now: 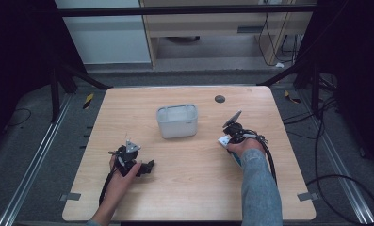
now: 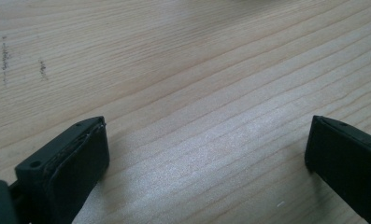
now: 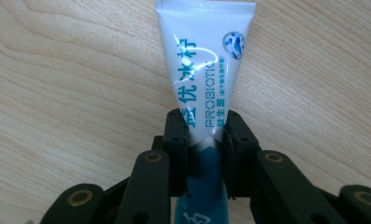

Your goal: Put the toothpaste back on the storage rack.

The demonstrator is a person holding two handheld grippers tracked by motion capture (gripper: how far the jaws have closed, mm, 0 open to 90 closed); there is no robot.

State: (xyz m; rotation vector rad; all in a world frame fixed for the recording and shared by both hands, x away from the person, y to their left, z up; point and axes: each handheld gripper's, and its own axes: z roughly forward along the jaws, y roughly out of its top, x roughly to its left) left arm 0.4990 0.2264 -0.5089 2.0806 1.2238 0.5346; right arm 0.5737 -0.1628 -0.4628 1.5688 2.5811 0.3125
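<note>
While our left gripper (image 1: pixel 147 167) rests low on the table (image 1: pixel 194 188), jaws spread wide over bare wood, our right gripper (image 3: pixel 205 140) clamps a white tube (image 3: pixel 205 60) right of the bin (image 1: pixel 177 121). The tube's long axis runs straight ahead from the jaws, crimped end away; its cap end is hidden.

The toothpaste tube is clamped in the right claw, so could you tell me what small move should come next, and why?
Probably carry the tube left toward the open grey bin: the right claw grips it firmly, and the bin stands nearby, apart from it.
</note>
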